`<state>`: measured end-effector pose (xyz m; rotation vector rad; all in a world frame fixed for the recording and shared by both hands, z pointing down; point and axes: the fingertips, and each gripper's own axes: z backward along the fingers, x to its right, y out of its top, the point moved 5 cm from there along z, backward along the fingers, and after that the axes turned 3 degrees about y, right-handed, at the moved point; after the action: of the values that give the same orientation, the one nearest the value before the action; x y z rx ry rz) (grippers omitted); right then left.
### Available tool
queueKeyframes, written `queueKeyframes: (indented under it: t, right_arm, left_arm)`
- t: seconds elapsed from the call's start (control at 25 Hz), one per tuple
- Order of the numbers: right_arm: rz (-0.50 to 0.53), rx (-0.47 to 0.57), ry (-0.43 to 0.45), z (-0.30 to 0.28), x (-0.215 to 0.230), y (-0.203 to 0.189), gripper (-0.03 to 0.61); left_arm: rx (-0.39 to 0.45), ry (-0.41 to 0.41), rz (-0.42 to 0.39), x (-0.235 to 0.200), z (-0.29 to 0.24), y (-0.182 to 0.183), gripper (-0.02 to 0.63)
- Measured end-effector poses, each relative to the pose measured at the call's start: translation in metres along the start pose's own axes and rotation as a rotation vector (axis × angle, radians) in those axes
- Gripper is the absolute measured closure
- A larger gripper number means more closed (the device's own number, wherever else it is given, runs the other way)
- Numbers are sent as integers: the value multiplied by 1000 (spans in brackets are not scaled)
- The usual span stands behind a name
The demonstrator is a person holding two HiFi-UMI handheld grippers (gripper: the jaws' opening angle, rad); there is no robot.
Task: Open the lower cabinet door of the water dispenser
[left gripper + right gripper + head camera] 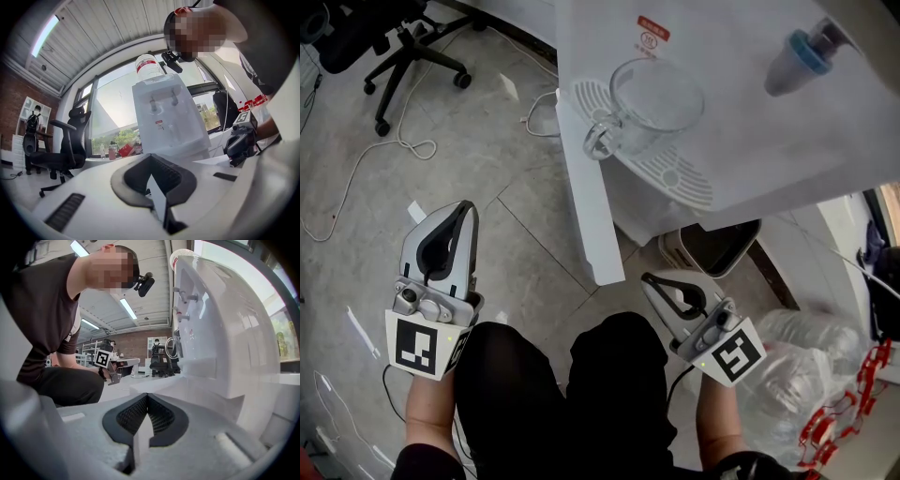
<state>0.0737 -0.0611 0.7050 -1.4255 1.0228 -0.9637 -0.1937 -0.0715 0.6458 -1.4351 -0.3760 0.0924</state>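
White-and-grey left hand-held gripper point(468, 206), matching right hand-held gripper point(647, 278), black-and-white marker cubes point(418, 345), black trousers point(516, 394), dark T-shirt point(40, 310)

The head view looks steeply down onto the dispenser point(741, 150) from close above. The left gripper view sits low and faces its front from a little way off. The right gripper view runs along its side (very near). All three share it.

The white door panel point(592, 202) juts from the water dispenser point(722, 112) toward the person's knees point(609, 361), standing between the left gripper point(467, 211) and the right gripper point(652, 281). Left of it the tiled floor point(506, 234) lies open, crossed only by loose cables point(356, 169), with an office chair point(394, 47) well back. Right of it, a plastic bag point(806, 366) crowds the floor.
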Motion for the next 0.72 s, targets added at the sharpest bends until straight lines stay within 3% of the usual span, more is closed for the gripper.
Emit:
queueKeyframes:
  t: [0.2,0.4,0.56,0.72]
  right_arm:
    - [-1,28,39,-21,7,5,574]
    - [7,29,66,-37,2,10,574]
    - [38,-1,18,-50,3,13,574]
    - [44,-32,-56,-61,7,15,574]
  left_arm:
    - [-19,4,40,2,3,-4,607]
    - [12,-14,22,7,1,2,607]
    - [-18,-14,80,10,2,-3,607]
    - [-8,-18,88,12,-1,-1,607]
